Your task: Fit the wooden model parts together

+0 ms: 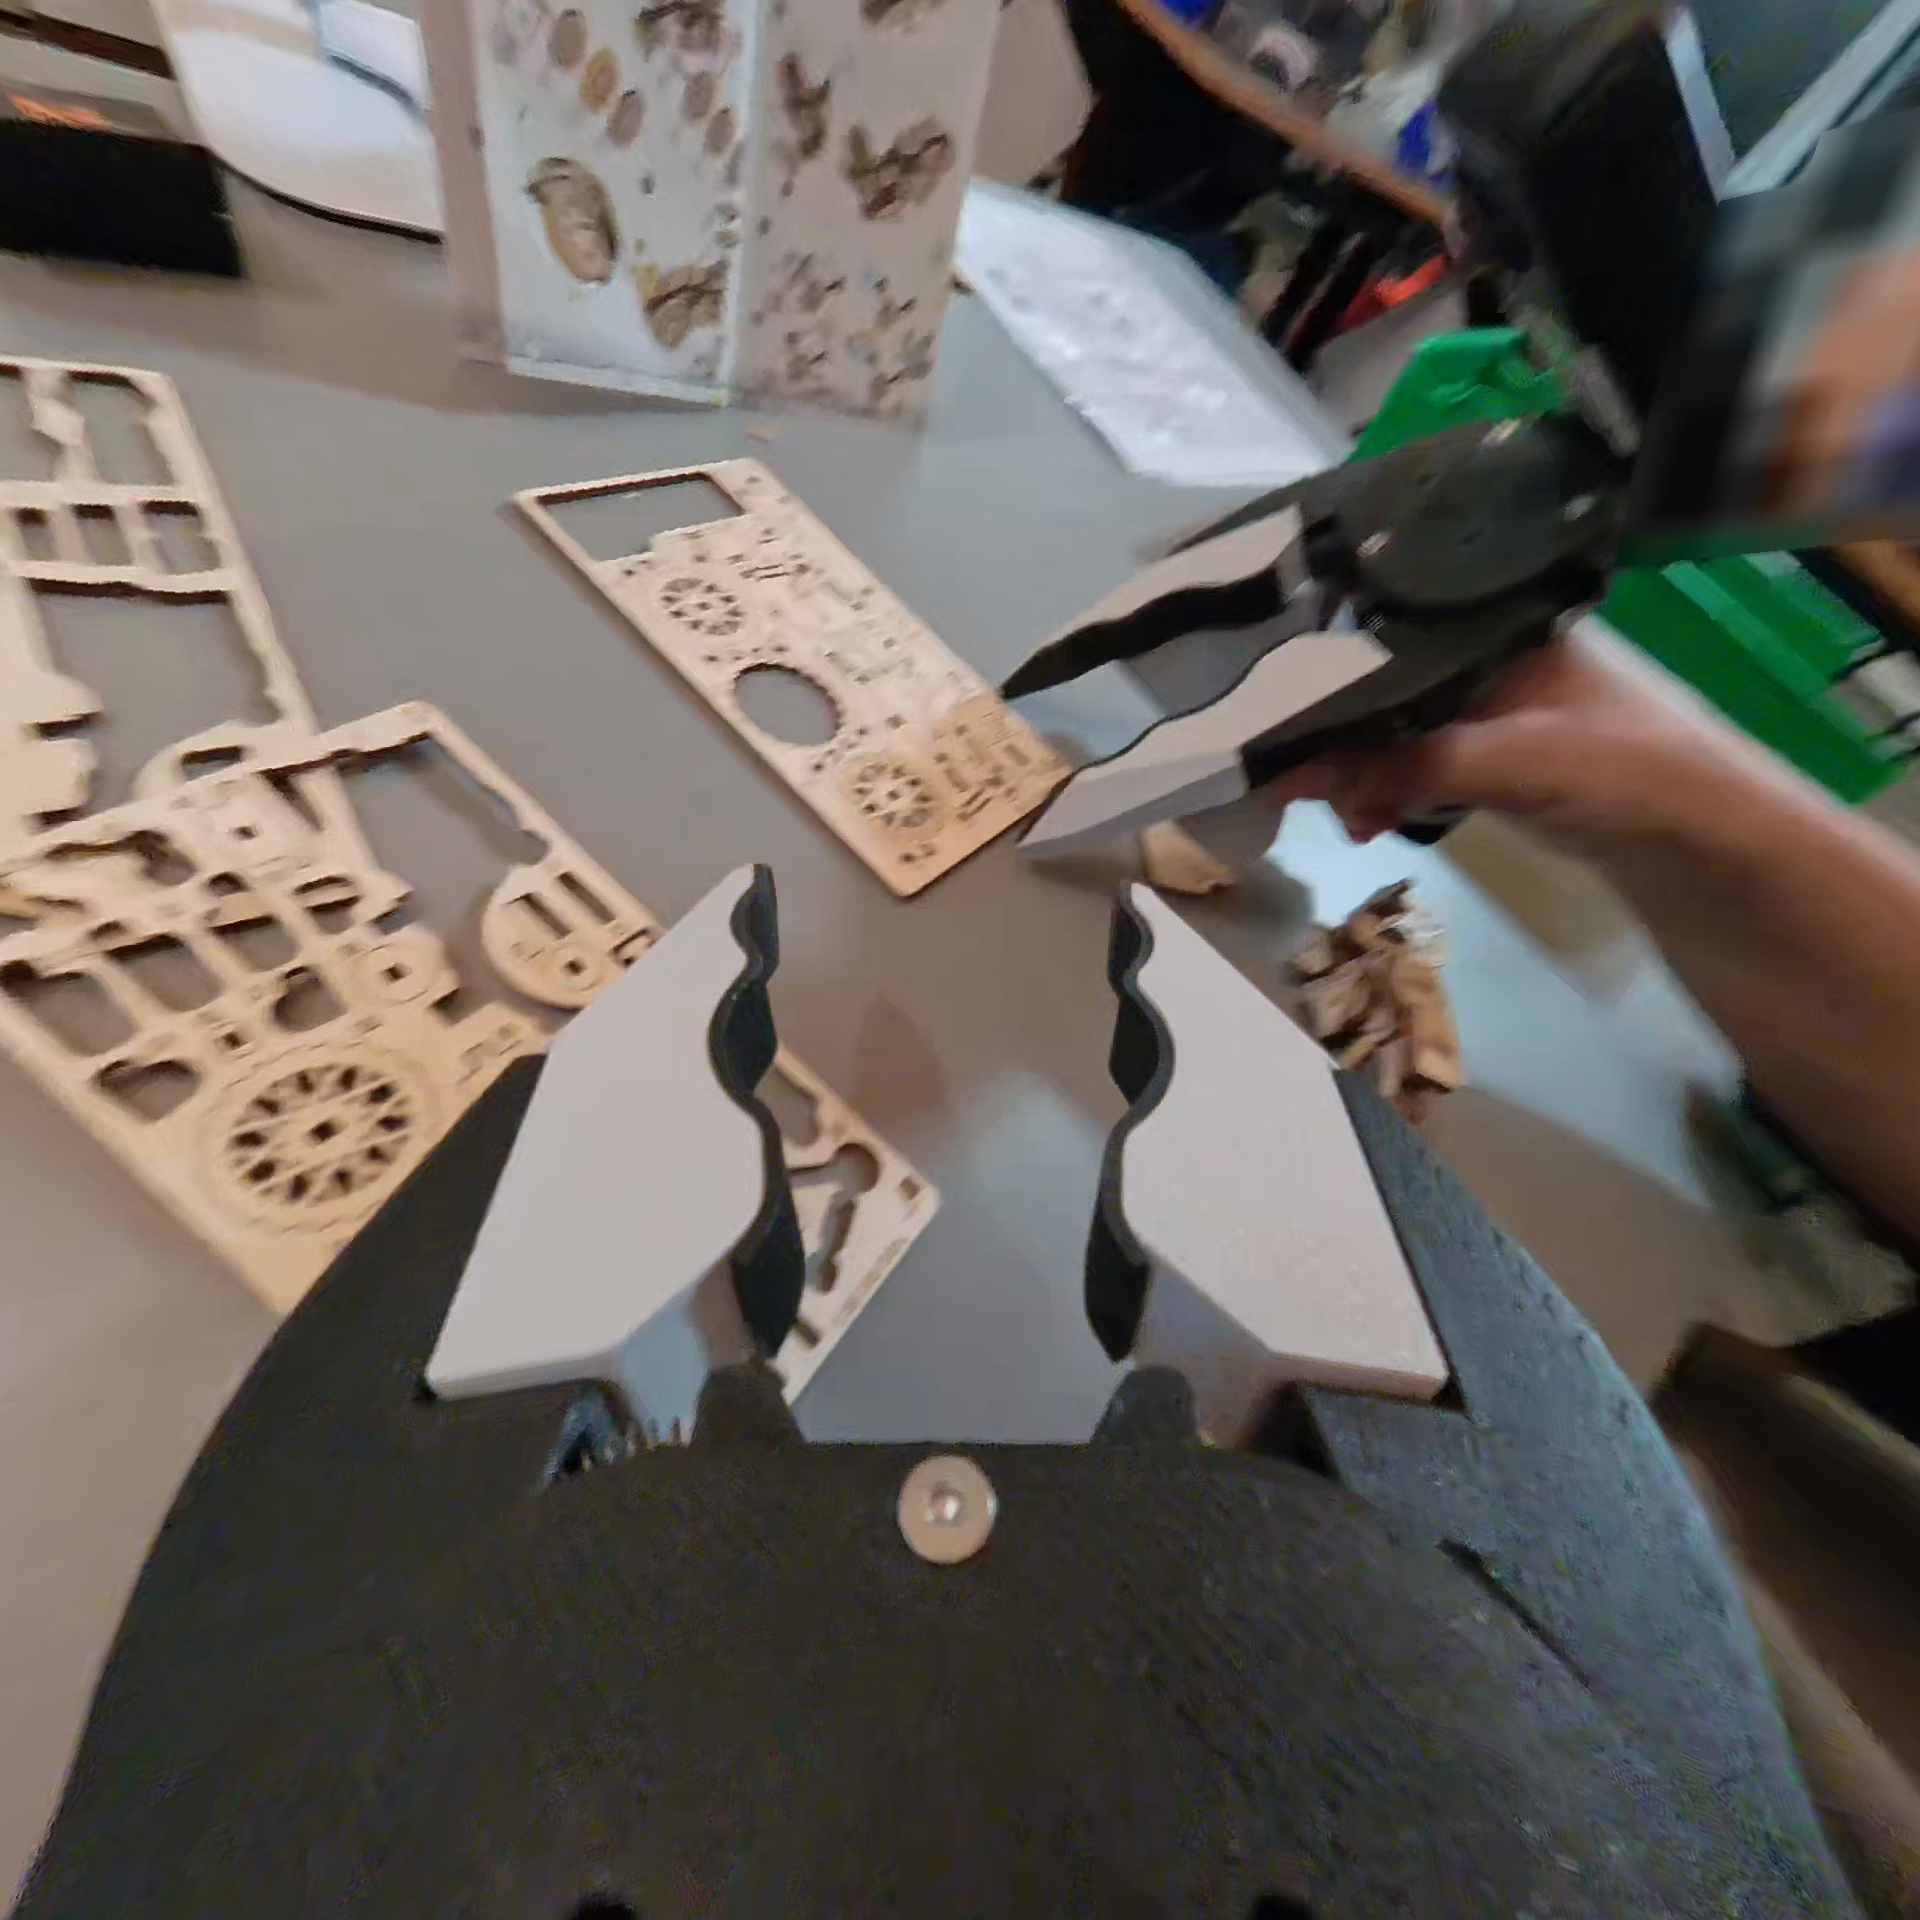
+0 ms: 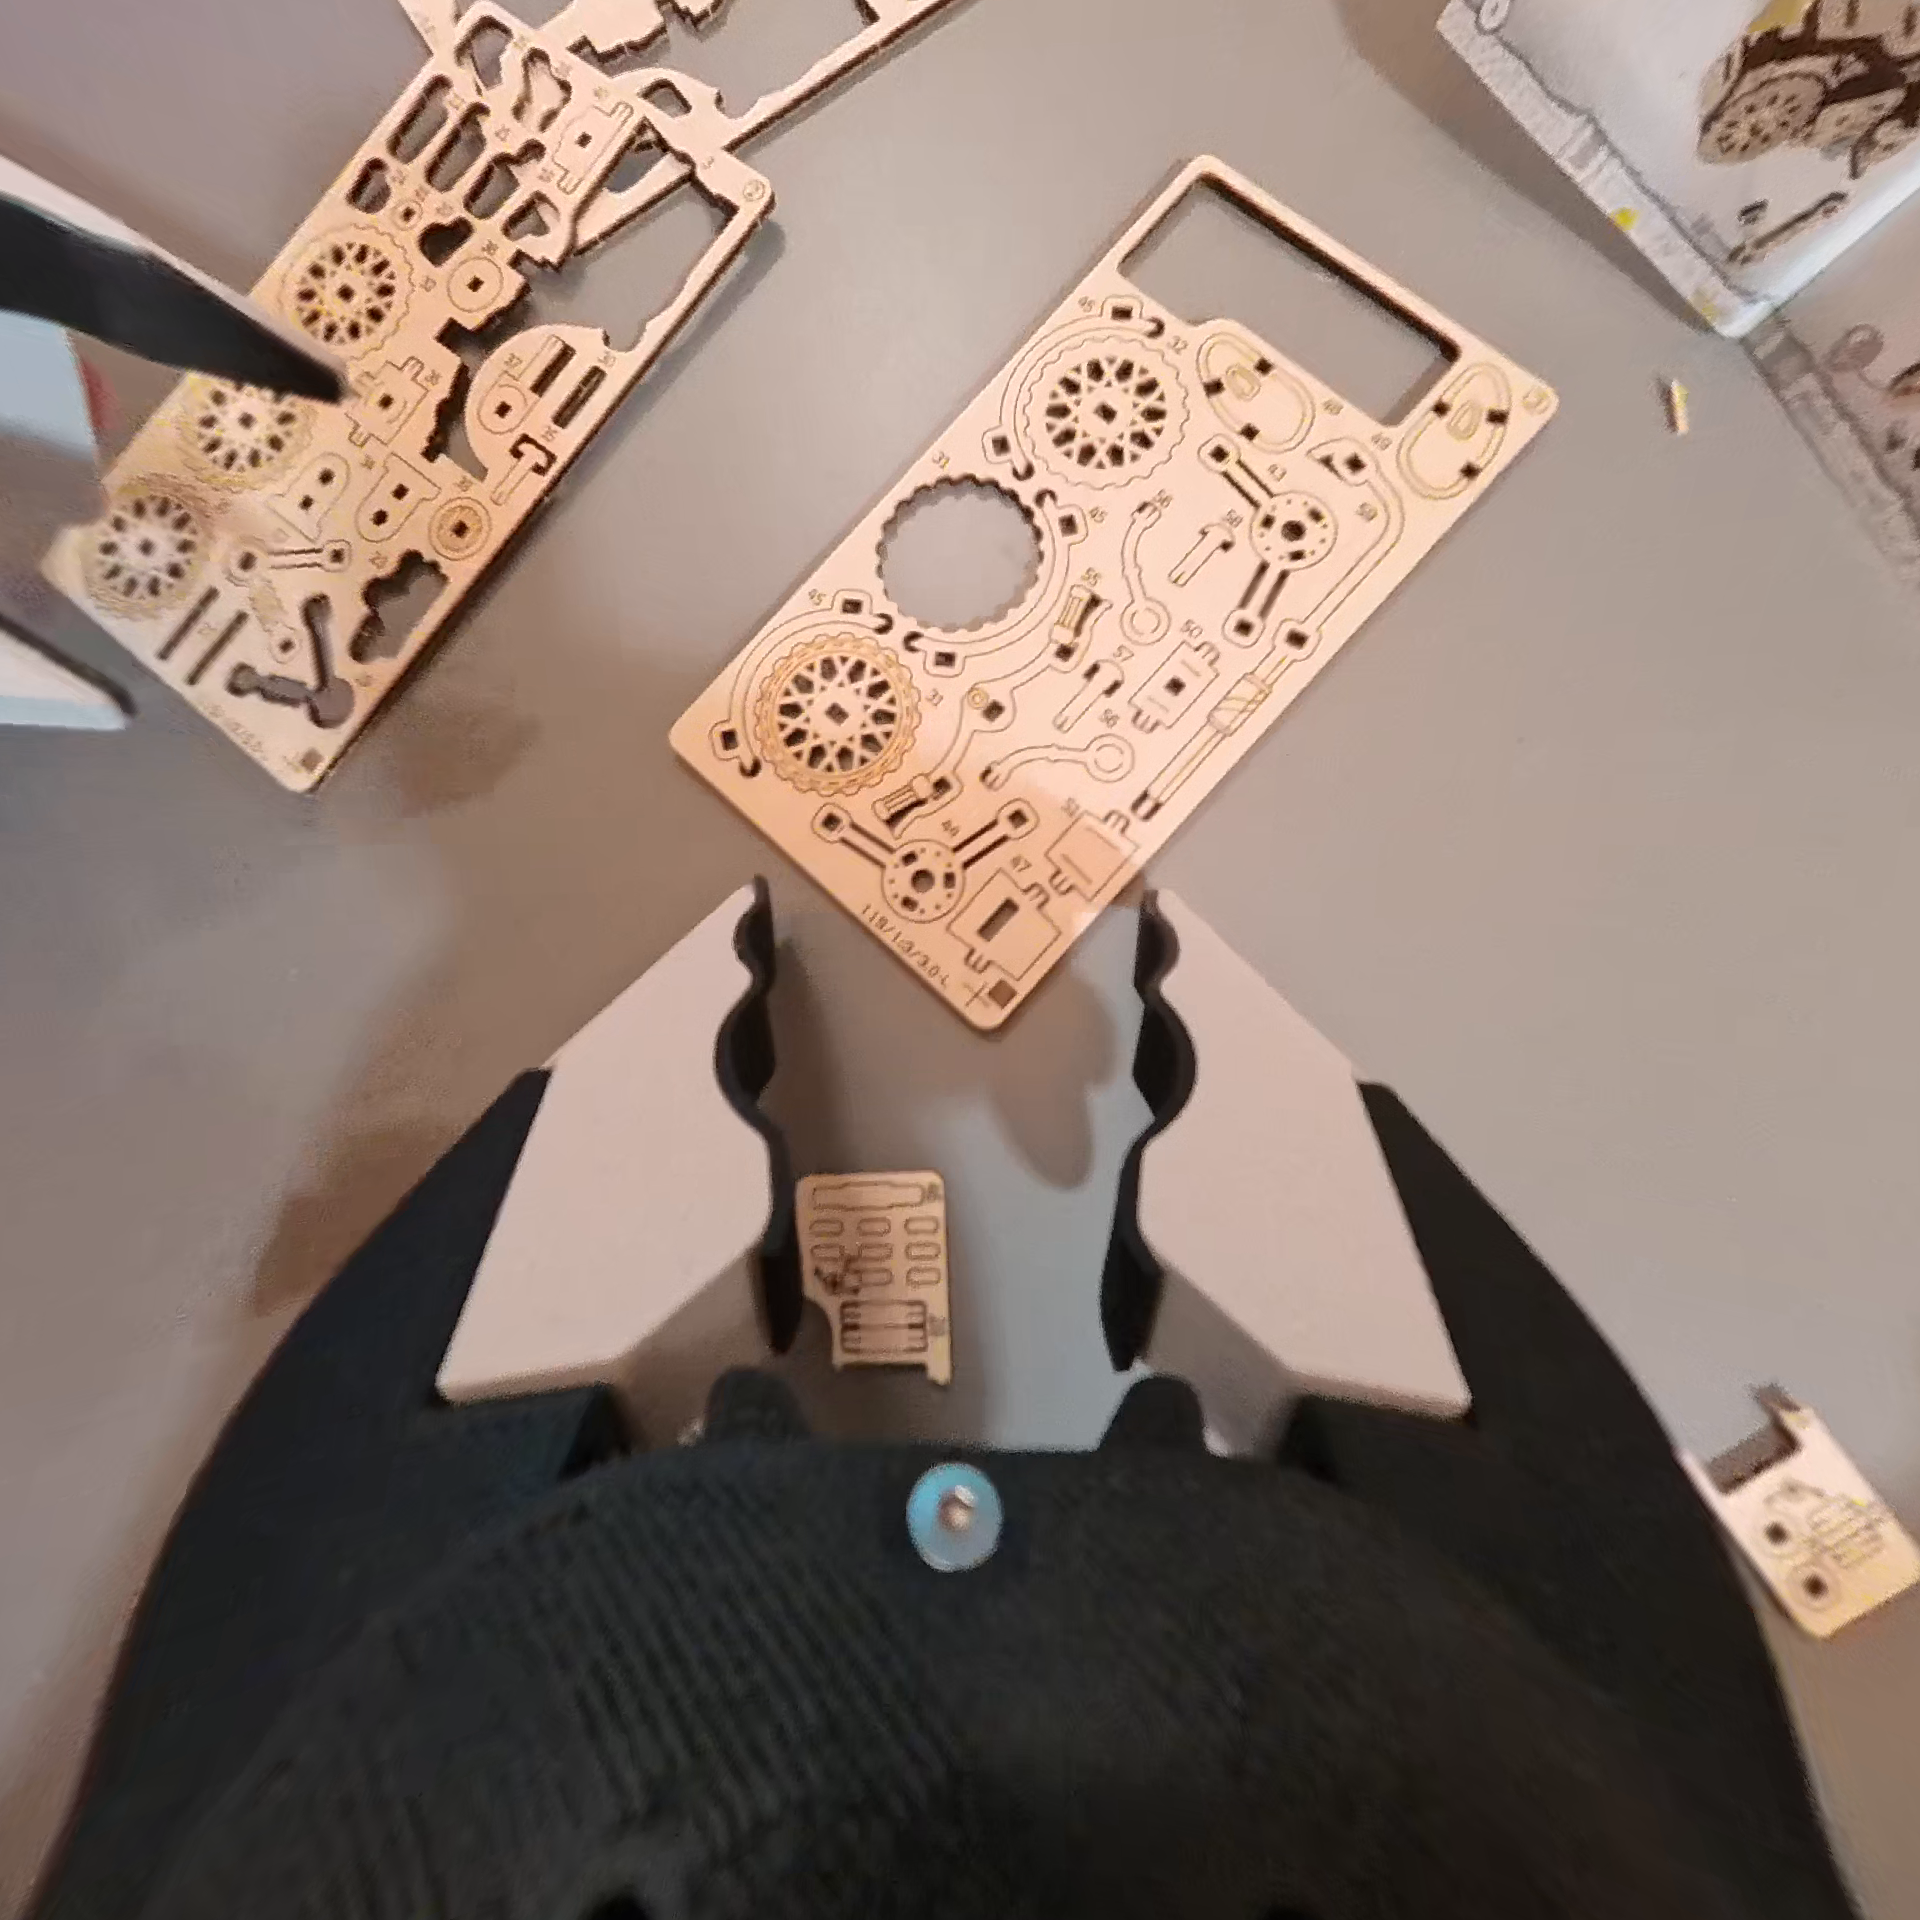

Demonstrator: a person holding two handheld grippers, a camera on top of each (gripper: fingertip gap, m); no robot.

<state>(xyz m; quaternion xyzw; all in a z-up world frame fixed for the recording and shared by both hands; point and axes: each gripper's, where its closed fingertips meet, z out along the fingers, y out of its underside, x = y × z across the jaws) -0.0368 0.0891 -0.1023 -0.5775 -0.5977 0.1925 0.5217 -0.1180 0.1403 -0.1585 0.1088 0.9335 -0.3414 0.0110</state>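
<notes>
Holding both tools empty above the surface (image 2: 1455,935), we list:
- Right gripper (image 2: 951,914): jaws spread, nothing held, poised over the near end of the middle sheet (image 2: 1122,582), likely to pick a part from it.
- Left gripper (image 1: 940,904): released, hovering over the picked-over sheet (image 1: 312,1018).
- Small part (image 2: 878,1273): loose, flat between our right jaws.
- Second part (image 2: 1797,1538): lies aside, right.
- Scrap pile (image 1: 1377,987): blurred, possibly offcuts.
- Box (image 1: 707,177): upright at back, clear of work.
</notes>
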